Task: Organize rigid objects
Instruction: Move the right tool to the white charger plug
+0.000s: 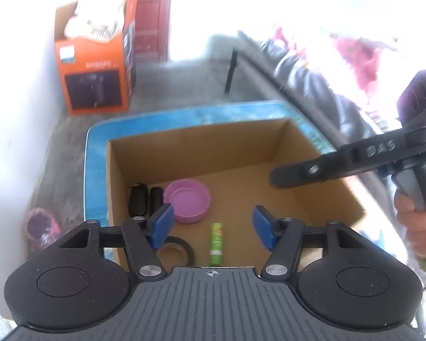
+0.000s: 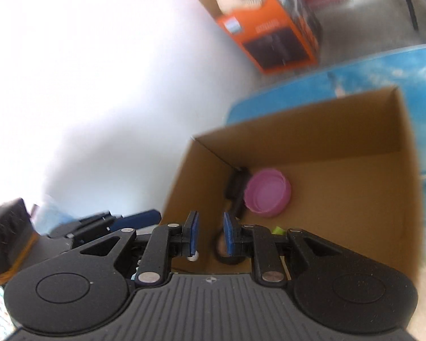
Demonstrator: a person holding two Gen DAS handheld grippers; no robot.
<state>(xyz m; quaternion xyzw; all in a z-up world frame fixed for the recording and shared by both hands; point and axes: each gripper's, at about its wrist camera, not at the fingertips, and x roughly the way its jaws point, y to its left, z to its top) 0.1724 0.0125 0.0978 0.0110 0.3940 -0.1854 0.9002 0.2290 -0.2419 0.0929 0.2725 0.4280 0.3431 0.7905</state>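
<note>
Inside the open brown cardboard box (image 1: 312, 187), along its near-left corner, sit a pink plastic lid (image 1: 189, 203), black tape roll (image 1: 174, 251) and green tube (image 1: 216, 243), gathered tidily. Left gripper (image 1: 213, 226) jaws apart, empty; right gripper (image 2: 208, 234) jaws nearly together, empty.

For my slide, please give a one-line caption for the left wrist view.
Open left gripper above a cardboard box holding a pink lid, green tube, tape roll and black items.
</note>
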